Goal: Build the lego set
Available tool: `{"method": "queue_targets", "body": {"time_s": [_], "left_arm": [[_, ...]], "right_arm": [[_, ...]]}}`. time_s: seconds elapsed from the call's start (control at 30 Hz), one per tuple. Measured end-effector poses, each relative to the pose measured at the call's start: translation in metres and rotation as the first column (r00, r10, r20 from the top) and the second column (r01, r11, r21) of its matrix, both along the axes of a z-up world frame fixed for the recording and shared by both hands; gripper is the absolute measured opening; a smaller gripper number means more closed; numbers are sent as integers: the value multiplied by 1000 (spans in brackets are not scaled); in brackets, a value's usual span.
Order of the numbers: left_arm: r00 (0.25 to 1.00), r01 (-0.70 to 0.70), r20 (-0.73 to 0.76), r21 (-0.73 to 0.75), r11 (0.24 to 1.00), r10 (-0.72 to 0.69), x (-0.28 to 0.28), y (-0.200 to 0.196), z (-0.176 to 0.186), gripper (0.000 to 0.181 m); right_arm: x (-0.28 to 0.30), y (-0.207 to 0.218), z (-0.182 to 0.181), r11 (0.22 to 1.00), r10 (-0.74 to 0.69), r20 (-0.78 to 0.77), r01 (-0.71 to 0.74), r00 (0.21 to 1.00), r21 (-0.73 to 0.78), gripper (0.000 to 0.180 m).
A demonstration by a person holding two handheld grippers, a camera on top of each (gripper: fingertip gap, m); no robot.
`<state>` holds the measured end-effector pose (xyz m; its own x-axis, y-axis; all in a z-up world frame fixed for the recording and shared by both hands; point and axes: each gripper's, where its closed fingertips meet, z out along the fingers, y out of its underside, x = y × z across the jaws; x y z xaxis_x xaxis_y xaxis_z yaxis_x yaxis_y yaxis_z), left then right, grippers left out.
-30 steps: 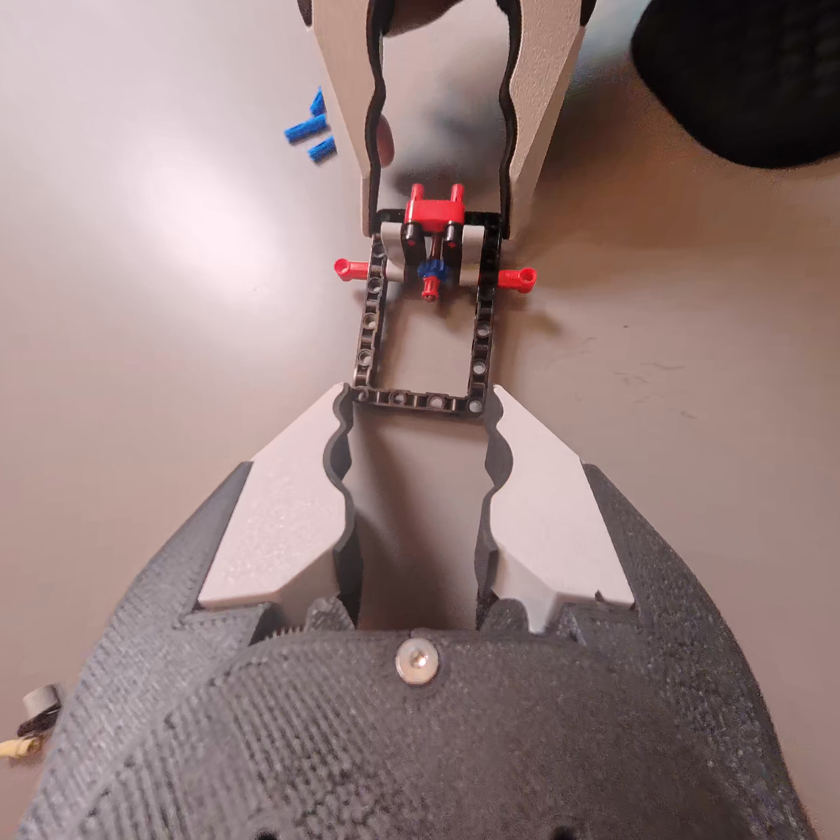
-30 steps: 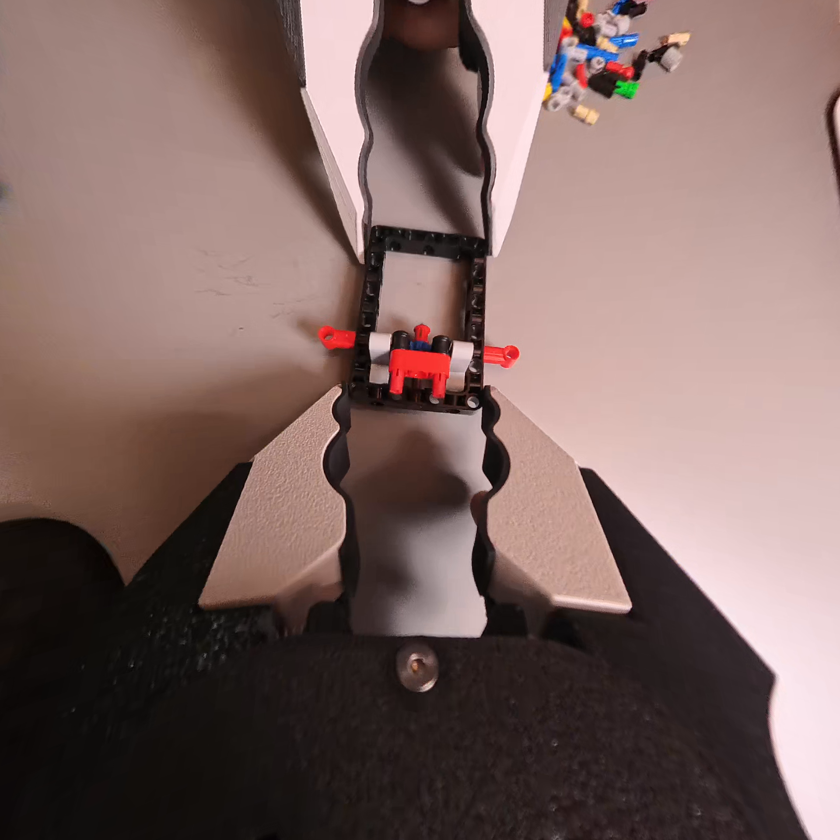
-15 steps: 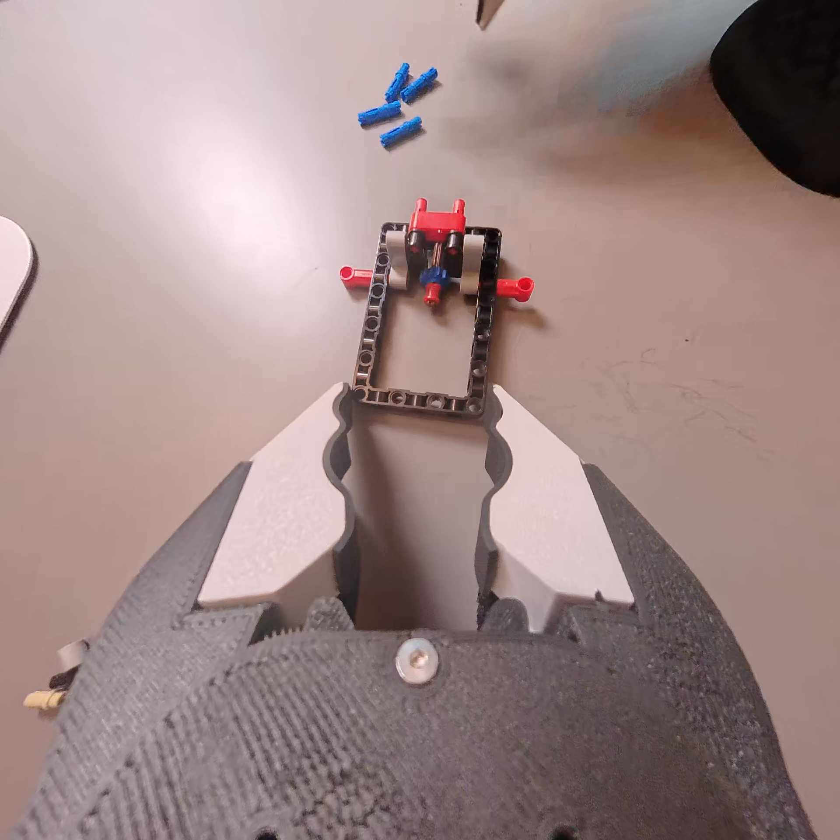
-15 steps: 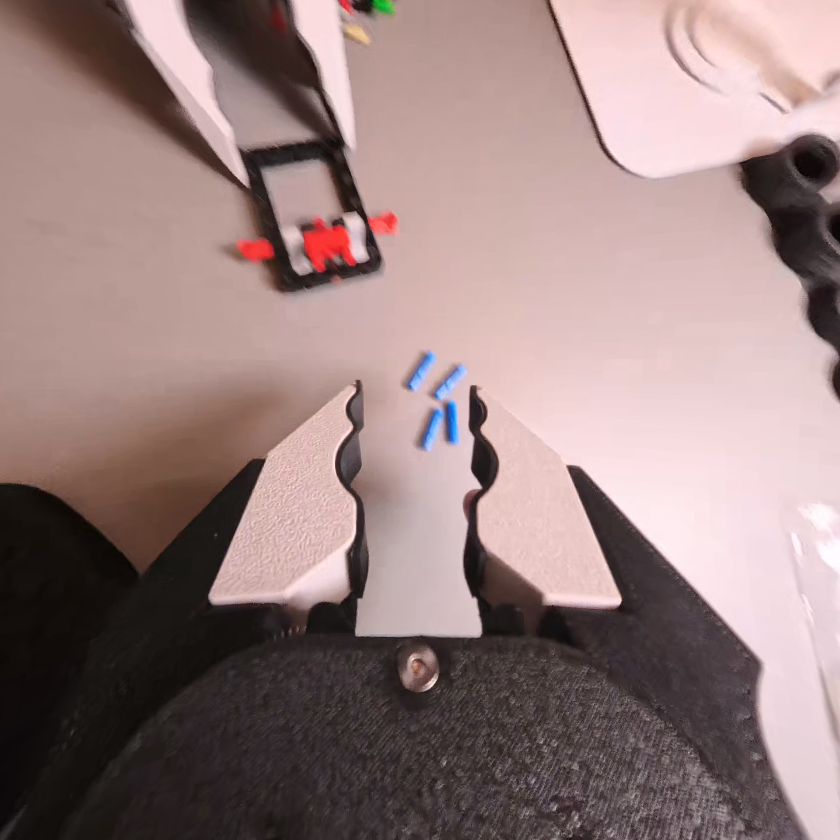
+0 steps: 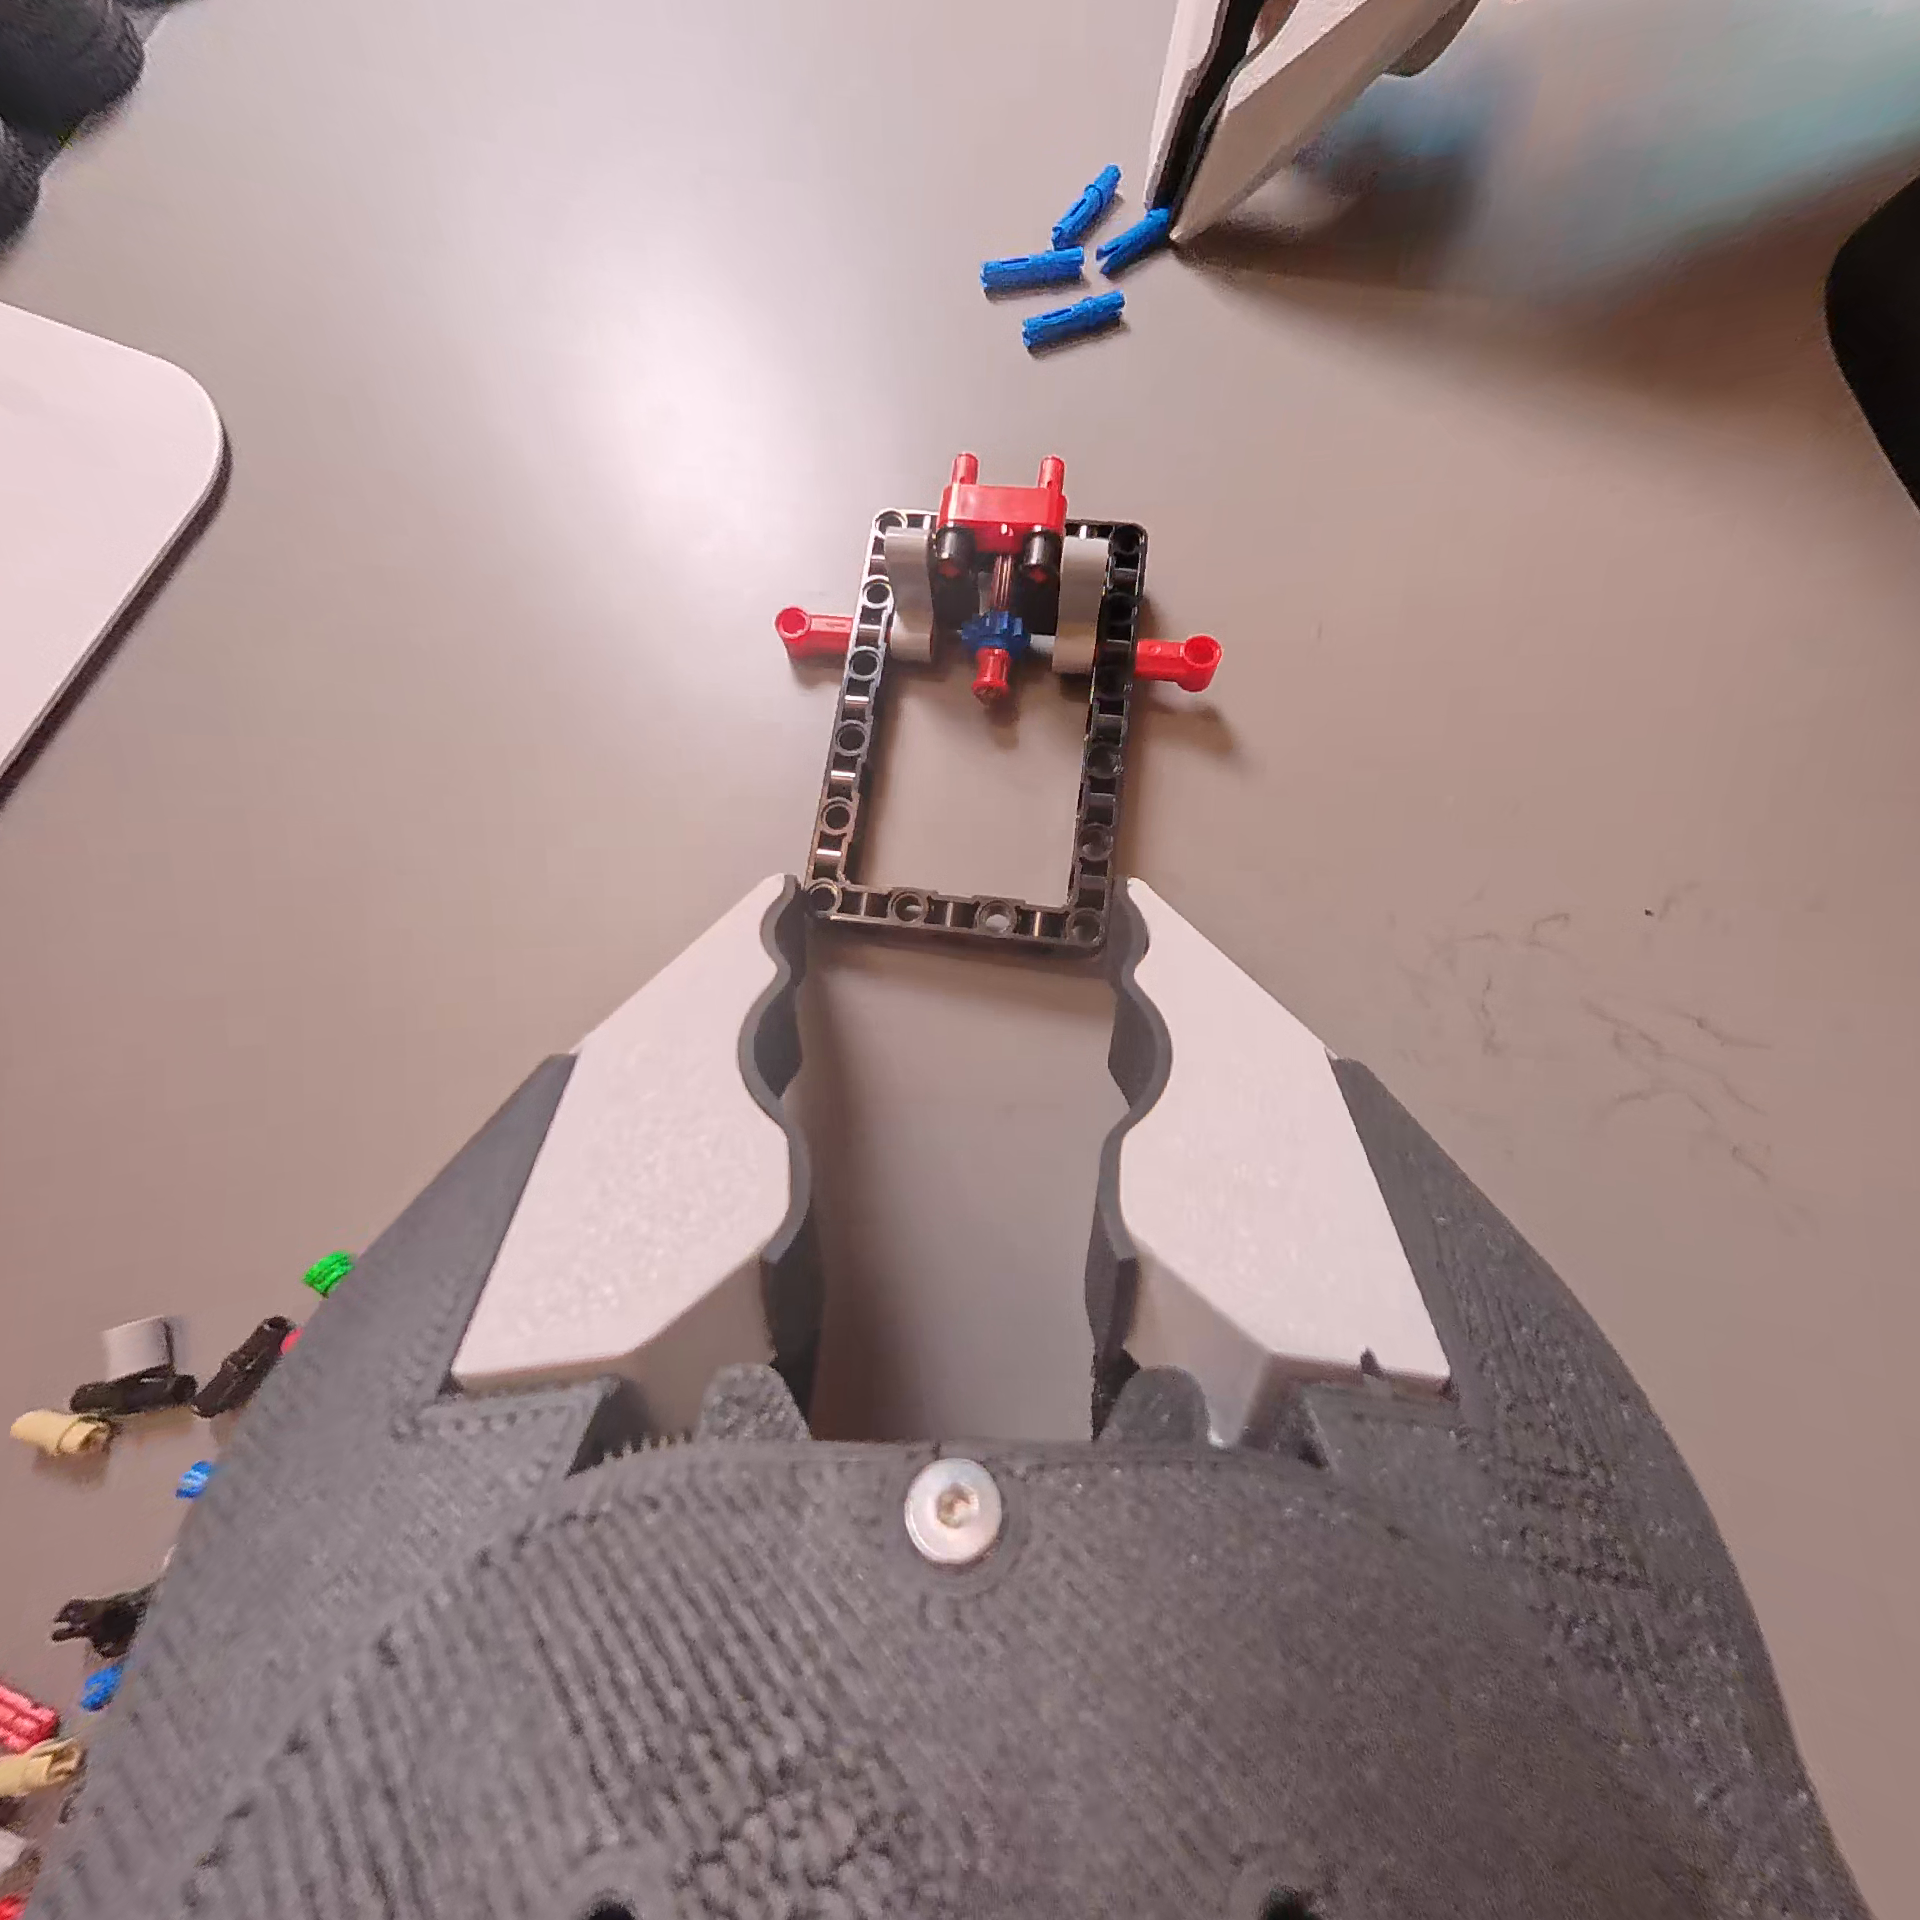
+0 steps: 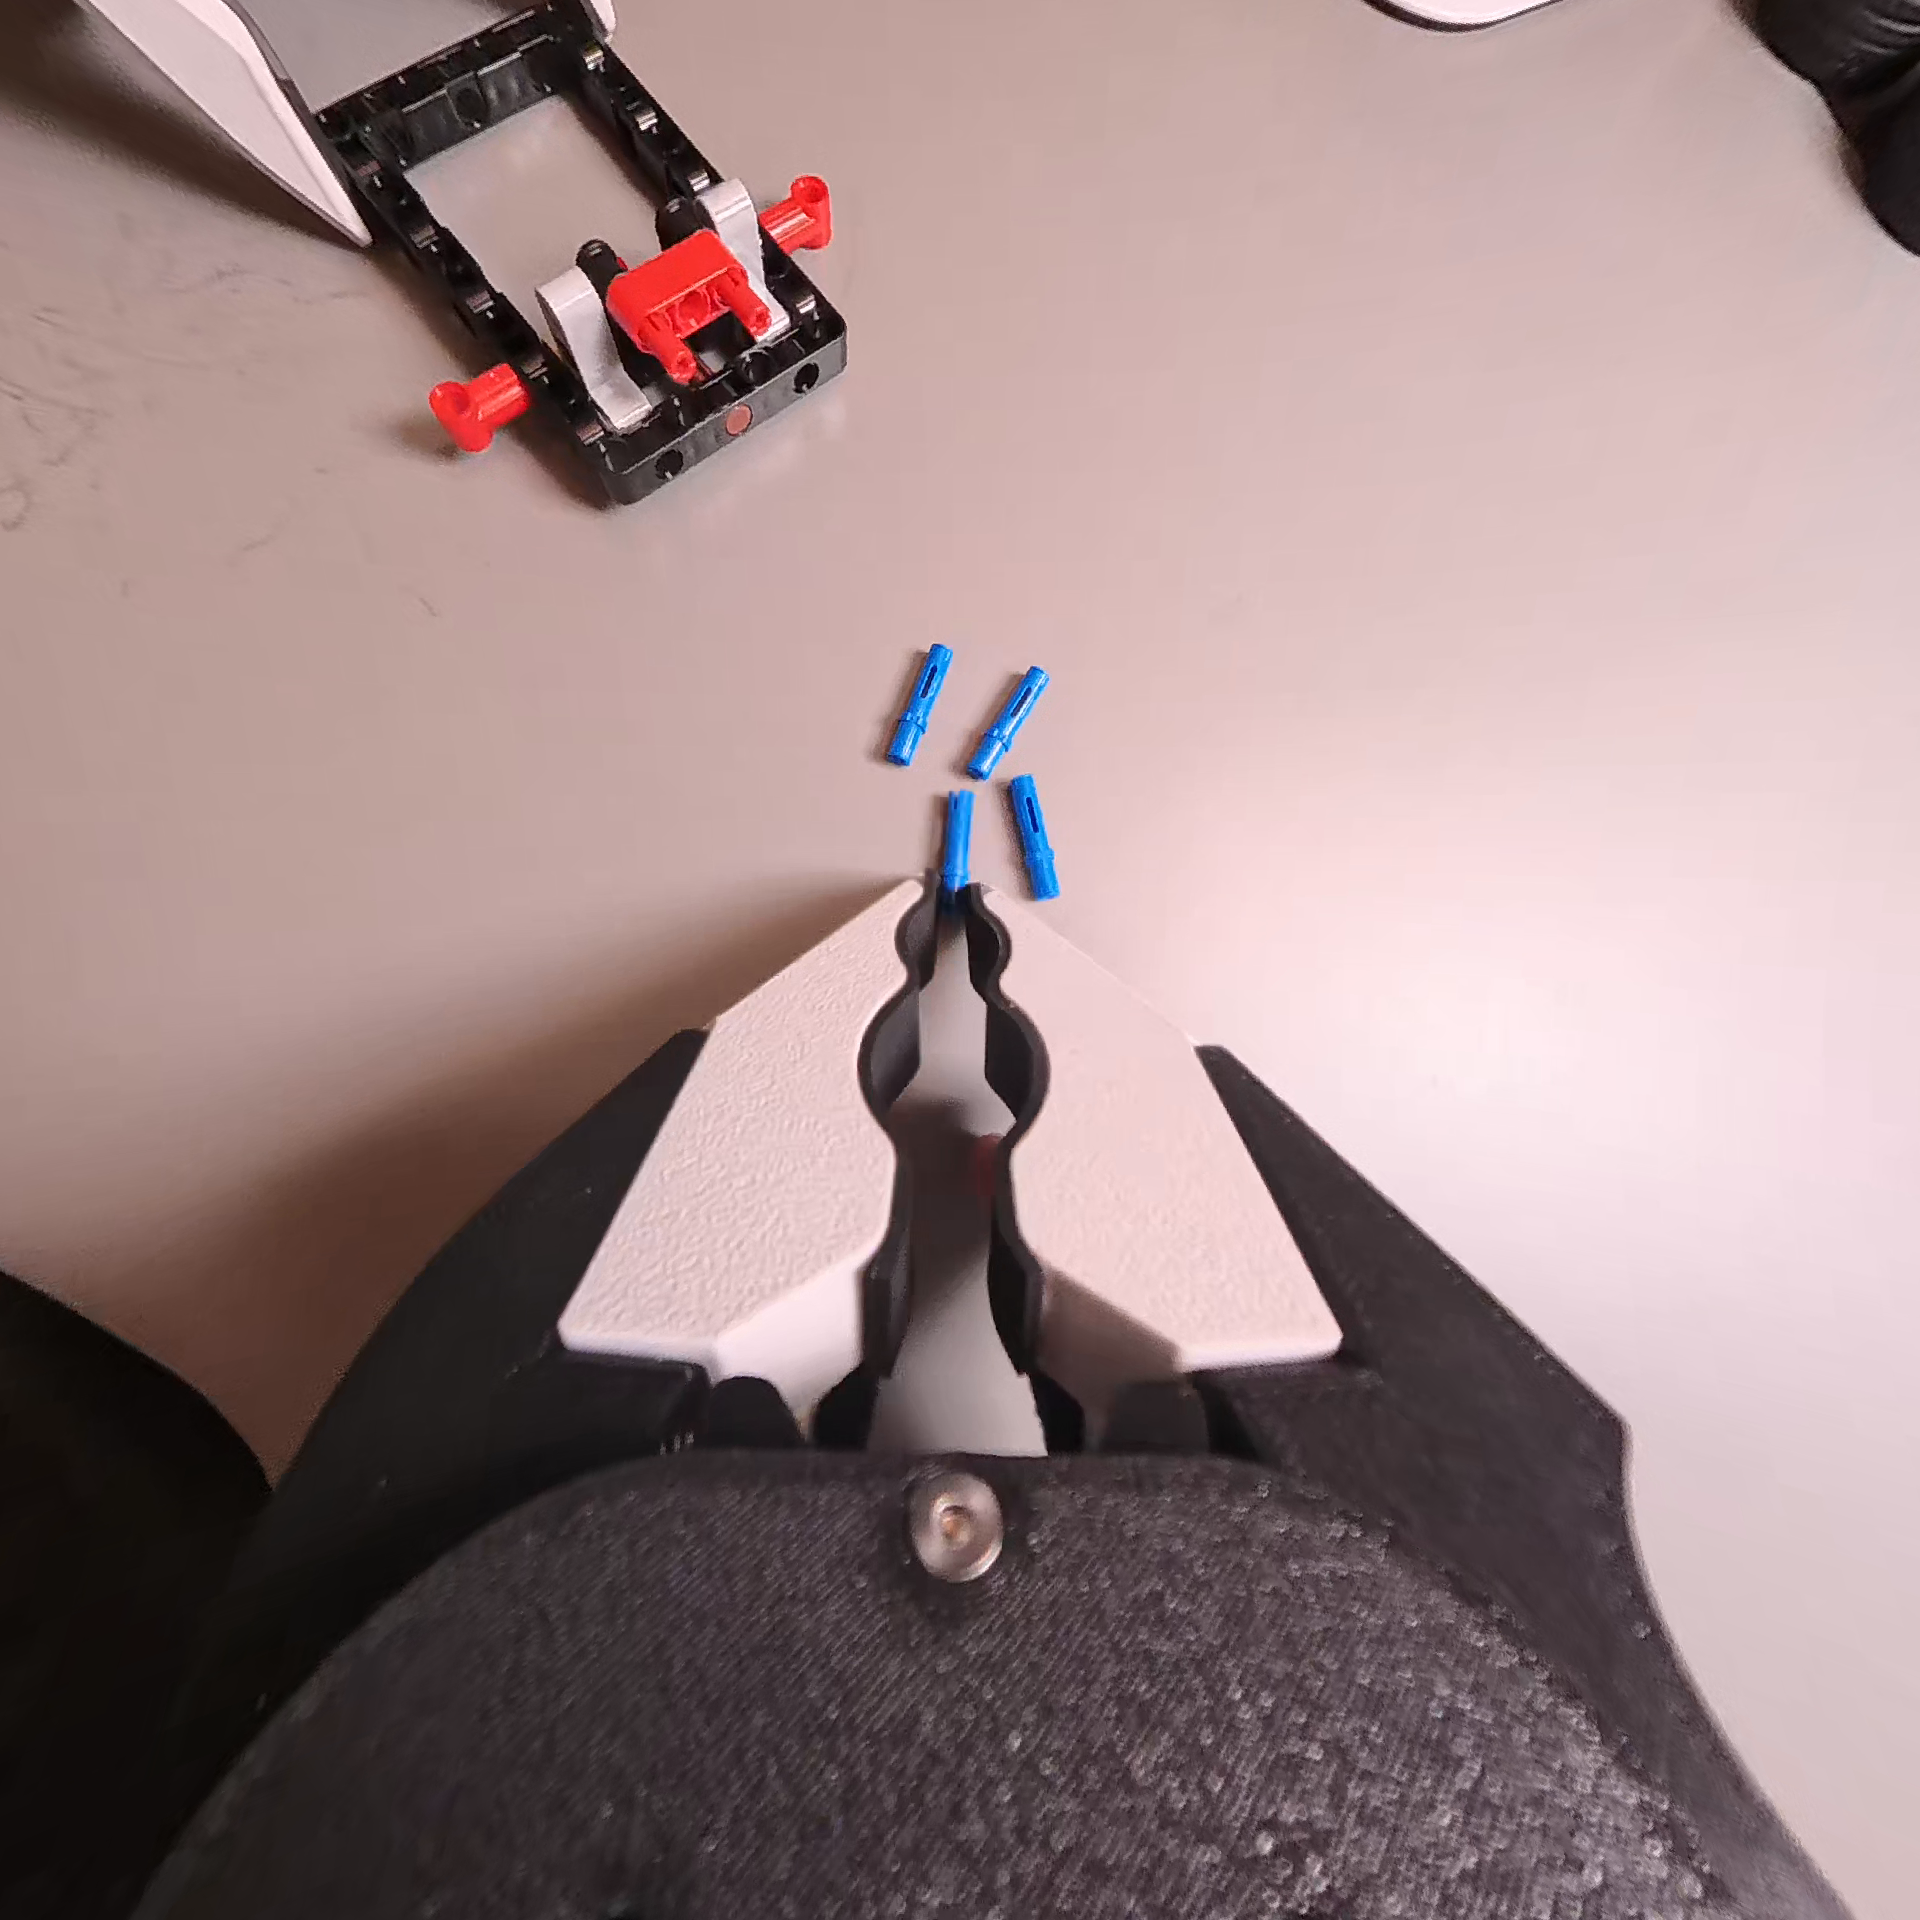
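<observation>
left tongs (image 5: 961,909): spread wide, its fingertips clamped on the two near corners of the black rectangular frame (image 5: 1099,771), which lay flat on the counter (image 5: 468,623).
frame fittings: a red connector block (image 5: 1000,506) at the far end, two grey pieces beside it, a small blue gear (image 5: 992,630) on a red axle, and a red pin sticking out on each long side.
right tongs (image 6: 953,896): nearly closed, tips pinching the near end of one blue pin (image 6: 956,831) that lay on the counter.
other blue pins: three more, loose just beside the gripped one, the closest (image 6: 1034,836) to its right.
frame to pins: well apart in both views.
loose parts (image 5: 135,1387): small mixed pieces scattered at the lower left of the left wrist view.
</observation>
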<state>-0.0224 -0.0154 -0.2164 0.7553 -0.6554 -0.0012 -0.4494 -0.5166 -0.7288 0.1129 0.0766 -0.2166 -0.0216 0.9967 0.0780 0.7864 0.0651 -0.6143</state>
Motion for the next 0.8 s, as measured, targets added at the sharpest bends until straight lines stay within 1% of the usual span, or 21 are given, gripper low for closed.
{"method": "queue_targets", "body": {"time_s": [0.1,0.17,0.23,0.33,0.4,0.47,0.53,0.57,0.63,0.7,0.77,0.8], "left_arm": [[1000,4,8,5,1000,-4,0,-1,0,58],[1000,4,11,8,1000,-4,-1,-1,0,58],[1000,-2,17,13,1000,1,-1,0,0,58],[999,-33,16,20,999,32,-4,2,0,58],[998,-61,17,24,998,61,-6,3,0,58],[996,-90,23,33,995,90,-8,3,1,59],[995,-103,14,74,992,102,-13,3,5,65],[995,-102,17,106,989,101,-15,3,11,63],[995,-83,70,168,982,72,-13,0,28,57],[986,-31,166,194,980,-1,-4,-7,46,49],[954,20,291,179,984,-72,7,-15,58,43],[934,29,346,165,986,-86,10,-17,62,40]], "right_arm": [[-2,-1,0,1000,7,9,-7,1000,25,2],[-10,-10,3,999,39,5,-39,999,34,2],[-28,-19,19,998,47,-49,-45,998,54,2],[-63,-25,61,995,5,-190,13,982,98,2],[-84,-33,81,996,-10,-269,35,963,86,2],[-98,-42,87,996,-19,-326,45,945,74,2],[-106,-54,83,998,-12,-363,33,932,51,2],[-107,-59,78,999,-7,-374,22,927,34,2],[-108,-73,72,1000,17,-417,-22,909,-6,1],[-107,-82,65,998,34,-436,-50,899,-26,2],[-105,-87,59,998,59,-428,-63,902,4,2],[-105,-90,58,996,86,-427,-80,900,31,2]]}}
